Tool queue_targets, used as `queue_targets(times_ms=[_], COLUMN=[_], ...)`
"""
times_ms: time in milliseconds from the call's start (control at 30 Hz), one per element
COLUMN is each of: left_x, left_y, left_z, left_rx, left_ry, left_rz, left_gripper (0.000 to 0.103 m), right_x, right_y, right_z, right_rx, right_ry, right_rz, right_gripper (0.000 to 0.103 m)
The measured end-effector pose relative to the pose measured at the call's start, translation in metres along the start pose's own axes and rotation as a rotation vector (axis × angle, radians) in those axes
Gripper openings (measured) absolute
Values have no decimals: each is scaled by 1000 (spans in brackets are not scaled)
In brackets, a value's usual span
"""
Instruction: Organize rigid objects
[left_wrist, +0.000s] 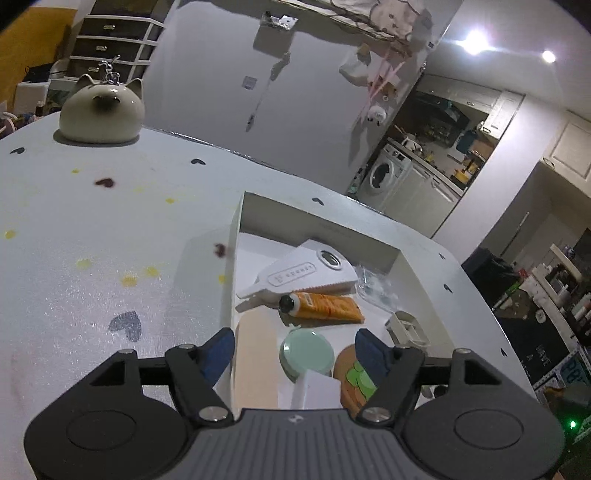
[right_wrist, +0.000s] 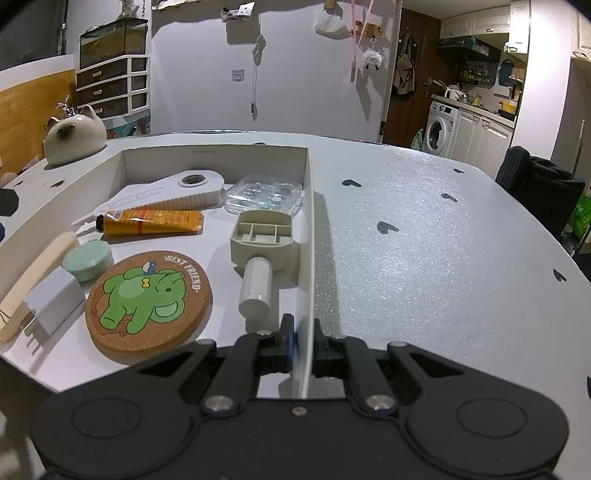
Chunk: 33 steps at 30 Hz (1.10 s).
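A shallow white box (right_wrist: 308, 206) lies on the table and holds an orange tube (right_wrist: 151, 222), a white scaler-like tool (right_wrist: 173, 192), a clear plastic case (right_wrist: 264, 195), a beige stamp-like piece (right_wrist: 262, 243), a cork coaster with a green elephant (right_wrist: 147, 299), a mint round tin (right_wrist: 88, 259), a white plug adapter (right_wrist: 53, 301) and a wooden stick (right_wrist: 33, 277). My right gripper (right_wrist: 303, 339) is shut on the box's right wall near its front corner. My left gripper (left_wrist: 295, 350) is open above the box's left wall (left_wrist: 231, 258), over the tin (left_wrist: 306, 354) and coaster (left_wrist: 354, 380).
A ceramic cat-shaped pot (left_wrist: 101, 110) stands at the far left of the white table (right_wrist: 424, 240), which has heart marks and yellow stains. A dark chair back (right_wrist: 535, 188) is at the table's right edge. A wall and kitchen lie behind.
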<state>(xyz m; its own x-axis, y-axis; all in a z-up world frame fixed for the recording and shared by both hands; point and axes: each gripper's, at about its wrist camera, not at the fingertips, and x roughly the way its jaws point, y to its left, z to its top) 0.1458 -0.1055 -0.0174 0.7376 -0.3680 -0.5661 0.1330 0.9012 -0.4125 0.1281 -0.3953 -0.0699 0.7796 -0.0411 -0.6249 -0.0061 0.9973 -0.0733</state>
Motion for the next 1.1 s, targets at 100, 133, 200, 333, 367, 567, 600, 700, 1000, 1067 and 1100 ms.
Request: queue_targets(times_ms=[100,133,200,333,367,567,600,700,1000,1067,1100], left_x=[-2,-3,-5,-11,-12,-23,-25,-31,-49,-51,-53], left_y=[-1,-1,-2,-4,-4,-4,-5,-4,-3,-2,-2], left_z=[-1,-3,-4,-8,-8,-9,-10,-10,-18,-21,-23], left_rx=[16,19,25,47,53,74,80,101,171,187,195], left_ry=[5,7,10,11,10,-15,-24,-48,-128,-141,-154], left_rz=[4,2,-4,-24,-25,-16,-9,-2,29,43,44], left_gripper=[76,78,80,85,86,92,93,96,103,103,103], right_x=[0,0,1,1,1,2,2,2,-4,-15,-20], right_y=[0,0,0,0,0,1,1,0,6,10,13], right_z=[0,0,0,1,2,3,3,3,4,1,-1], right_rx=[1,1,0,0,0,-3,-2,2,3,17,11], right_ry=[1,2,3,6,8,13,13,14,11,-36,-56], right_rz=[1,0,0,3,4,3,3,3,-11,9,6], right_gripper=[10,10,10,10,10,10,10,10,33,41,45])
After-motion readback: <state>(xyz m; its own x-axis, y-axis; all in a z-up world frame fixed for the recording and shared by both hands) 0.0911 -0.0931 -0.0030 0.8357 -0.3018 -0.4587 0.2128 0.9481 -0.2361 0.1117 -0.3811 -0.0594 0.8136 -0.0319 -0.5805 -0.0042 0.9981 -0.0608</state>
